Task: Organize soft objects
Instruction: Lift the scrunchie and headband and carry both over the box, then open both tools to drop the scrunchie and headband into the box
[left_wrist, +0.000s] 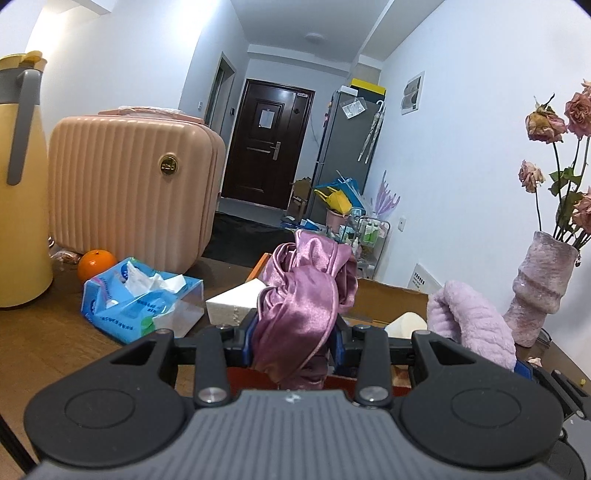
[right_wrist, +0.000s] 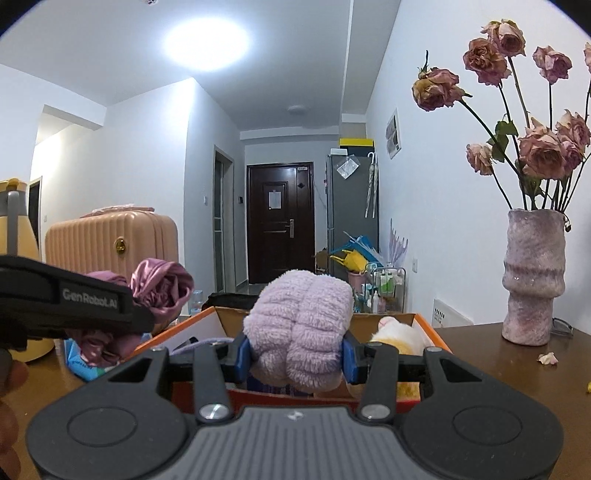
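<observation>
Satin cloth (left_wrist: 303, 295): light, slippery, bunched; clamped mid-fold in left gripper (left_wrist: 295, 339). Fleece bundle (right_wrist: 299, 332): soft, springy; pinched in right gripper (right_wrist: 297, 360). Both above cardboard box (right_wrist: 432, 325), near centre.

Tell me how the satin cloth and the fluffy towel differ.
The satin cloth is glossy and smooth; the fluffy towel is matte and ribbed. The cloth is a deeper mauve, the towel pale lilac. The cloth is twisted into loose knots, the towel folded into a thick bundle. The cloth is in the left gripper, the towel in the right gripper. Both are soft, purplish, and held above the box.
</observation>
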